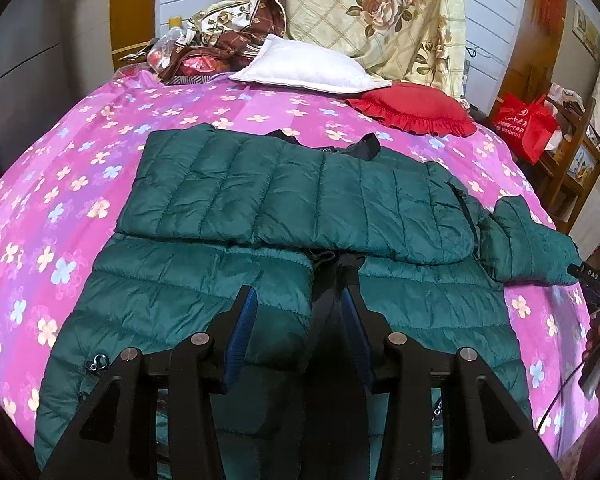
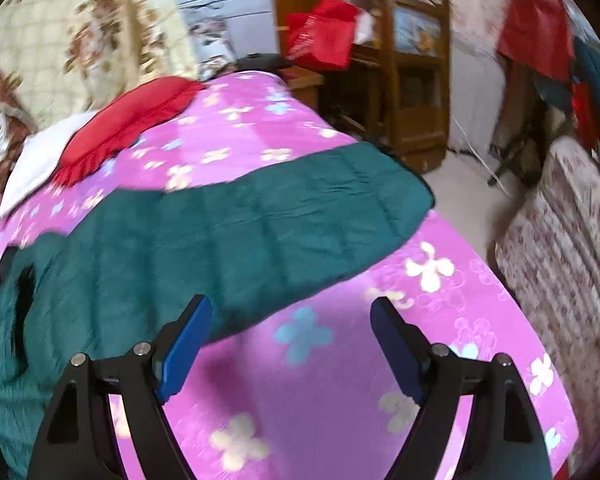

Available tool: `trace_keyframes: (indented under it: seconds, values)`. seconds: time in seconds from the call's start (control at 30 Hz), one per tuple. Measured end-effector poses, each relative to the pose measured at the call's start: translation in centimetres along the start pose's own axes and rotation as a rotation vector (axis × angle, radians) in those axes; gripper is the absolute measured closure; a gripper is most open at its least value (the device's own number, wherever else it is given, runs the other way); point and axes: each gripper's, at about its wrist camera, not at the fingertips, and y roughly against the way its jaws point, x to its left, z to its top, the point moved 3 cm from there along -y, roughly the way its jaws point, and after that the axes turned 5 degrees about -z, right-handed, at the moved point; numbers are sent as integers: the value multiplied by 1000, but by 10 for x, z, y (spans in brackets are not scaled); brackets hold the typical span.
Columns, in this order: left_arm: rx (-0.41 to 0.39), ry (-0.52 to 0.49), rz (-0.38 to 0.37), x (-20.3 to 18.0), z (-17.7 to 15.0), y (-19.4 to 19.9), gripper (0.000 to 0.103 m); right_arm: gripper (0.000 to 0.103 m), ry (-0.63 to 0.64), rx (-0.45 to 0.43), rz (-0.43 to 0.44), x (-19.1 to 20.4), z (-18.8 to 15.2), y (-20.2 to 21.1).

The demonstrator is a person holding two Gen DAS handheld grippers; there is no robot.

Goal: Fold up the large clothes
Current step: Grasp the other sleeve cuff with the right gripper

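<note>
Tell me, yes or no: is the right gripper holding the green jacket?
No. The right gripper stands wide open over the bare pink bedsheet, with the green jacket beyond its fingertips and nothing between them.

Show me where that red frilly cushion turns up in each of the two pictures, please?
Left wrist view: the red frilly cushion lies upper right on the pink flowered bedspread, beside the white pillow.
Right wrist view: the cushion shows blurred at upper left, with the pillow below and left of it.
Shared landmark: the green quilted jacket spread across the bed.
</note>
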Motion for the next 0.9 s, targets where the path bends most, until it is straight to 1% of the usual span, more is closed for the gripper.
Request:
trace_keyframes:
  seconds: [0.1,0.17,0.27,0.33,0.4,0.5,0.63,0.73,0.77,0.8,0.83,0.9]
  values:
    - [6,8,1,2,1,-2,77,18,-72,7,-13,-22,11,-15]
    - [16,15,0,4,1,-6,77,18,-114,8,-35,-38,20,-27]
    - [25,18,-2,3,0,-11,77,18,-150,24,-68,-55,29,-43]
    - [33,0,-4,-1,-1,-15,77,18,-174,41,-92,-65,32,-55]
    - [39,-29,7,-5,-3,-18,77,18,-214,49,-90,-75,35,-67]
    - [47,-50,18,-8,-2,-22,77,18,-229,61,-93,-79,38,-81]
    - [47,-46,17,-6,-1,-24,77,18,-219,45,-117,-76,46,-91]
    - [53,-38,24,-3,0,-26,77,19,-207,43,-112,-72,52,-96]
    - [55,-32,26,0,0,-27,77,23,-194,37,-120,-69,54,-98]
    - [56,-27,27,2,1,-28,77,35,-185,31,-126,-67,56,-99]
    - [55,-21,29,4,1,-28,77,42,-178,25,-128,-66,56,-98]
    - [51,-13,31,8,2,-27,77,66,-171,22,-120,-63,59,-98]
